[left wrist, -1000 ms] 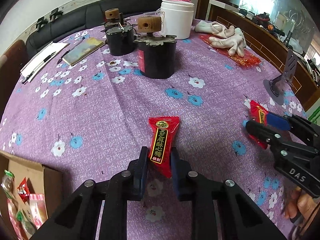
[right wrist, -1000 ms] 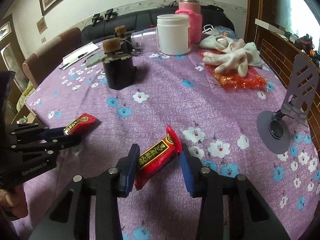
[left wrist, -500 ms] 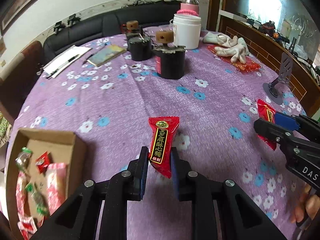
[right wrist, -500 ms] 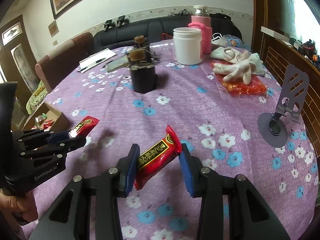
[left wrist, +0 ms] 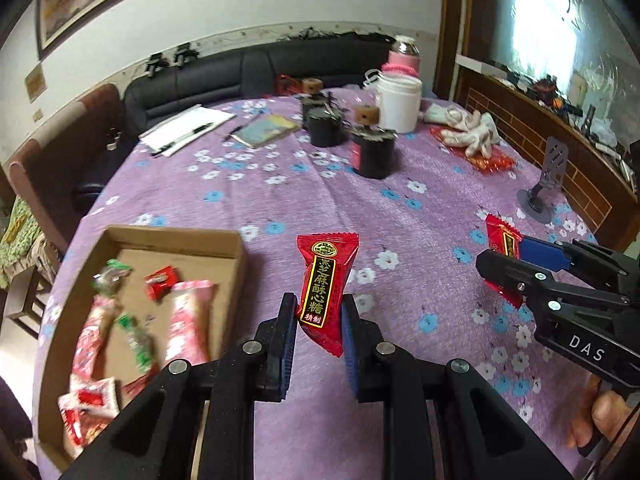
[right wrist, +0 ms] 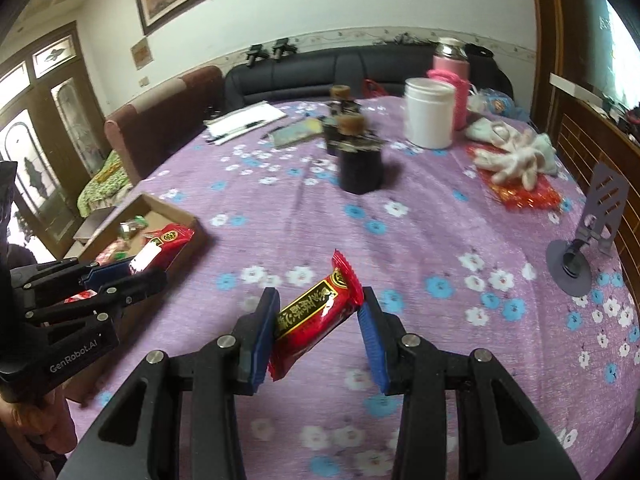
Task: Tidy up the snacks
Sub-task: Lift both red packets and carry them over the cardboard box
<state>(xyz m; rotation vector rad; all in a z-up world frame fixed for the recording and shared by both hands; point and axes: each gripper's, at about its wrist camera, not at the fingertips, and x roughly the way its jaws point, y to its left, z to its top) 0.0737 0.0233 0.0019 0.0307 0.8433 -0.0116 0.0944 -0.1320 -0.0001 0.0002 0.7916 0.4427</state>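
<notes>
Red foil-wrapped candy bar (left wrist: 326,284) sits clamped upright in your left gripper (left wrist: 319,320); your right gripper (right wrist: 318,316) pinches a second red candy bar (right wrist: 316,316) slantwise, near the open cardboard box (left wrist: 188,240).

Left wrist view: sits behind left gripper (left wrist: 318,322), looks forward and down along jaws over purple surface (left wrist: 420,216); cardboard box (left wrist: 132,240) close at lower left, right gripper (left wrist: 508,264) entering from right edge.

Right wrist view: sits behind right gripper (right wrist: 320,316), similar height, faces same way toward far sofa (right wrist: 320,68); left gripper (right wrist: 132,272) at left edge, box (right wrist: 176,216) beyond it.

Shared: box, black canisters (left wrist: 372,152) (right wrist: 360,164), white jar (left wrist: 400,104) (right wrist: 428,116), gloves (left wrist: 472,128) (right wrist: 516,156), phone stand (left wrist: 548,180) (right wrist: 592,224).
</notes>
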